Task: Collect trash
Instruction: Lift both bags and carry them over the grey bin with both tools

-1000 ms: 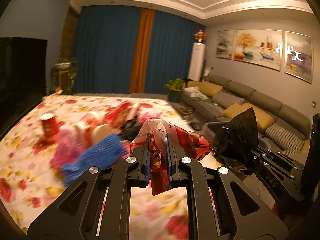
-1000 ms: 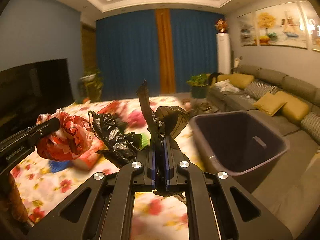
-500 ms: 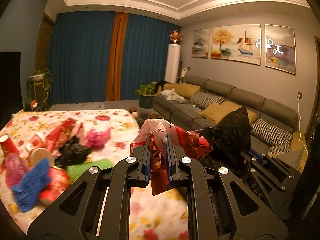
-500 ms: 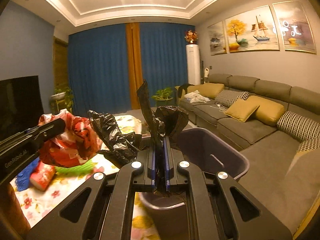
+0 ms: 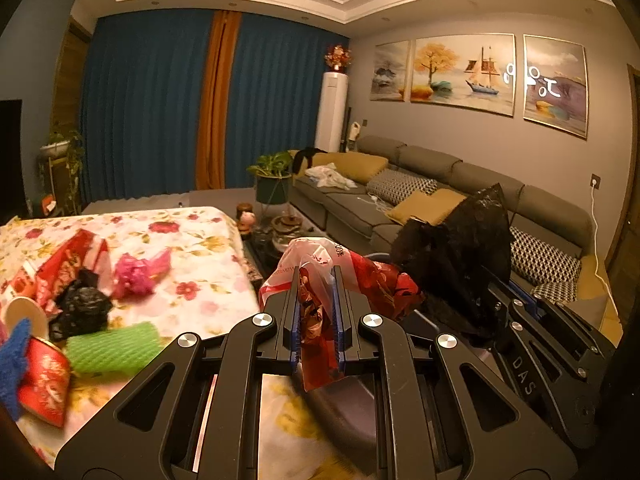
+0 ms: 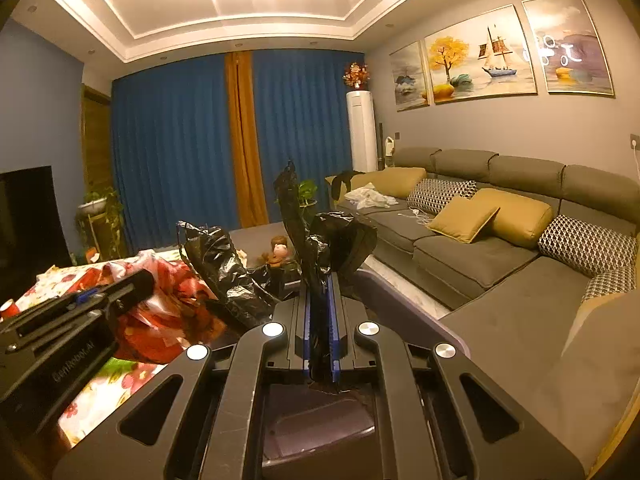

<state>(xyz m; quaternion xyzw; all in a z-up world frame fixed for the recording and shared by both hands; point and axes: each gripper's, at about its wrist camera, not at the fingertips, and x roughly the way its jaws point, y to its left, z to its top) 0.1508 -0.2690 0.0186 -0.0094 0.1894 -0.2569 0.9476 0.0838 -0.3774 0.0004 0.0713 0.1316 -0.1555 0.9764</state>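
Both tongs swung from table to bin (image 6: 404,300), left tongs (image 5: 316,312) grasping crumpled red-white bag (image 5: 360,272), right tongs (image 6: 319,320) grasping crinkled black bag (image 6: 340,240)

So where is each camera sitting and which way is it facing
Left wrist: on the left tongs, looking along them at the sofa; they clamp a red and white bag; right tongs alongside.
Right wrist: on the right tongs, facing the curtains; they clamp a black bag.
Shared: both bags, sofa, curtains.
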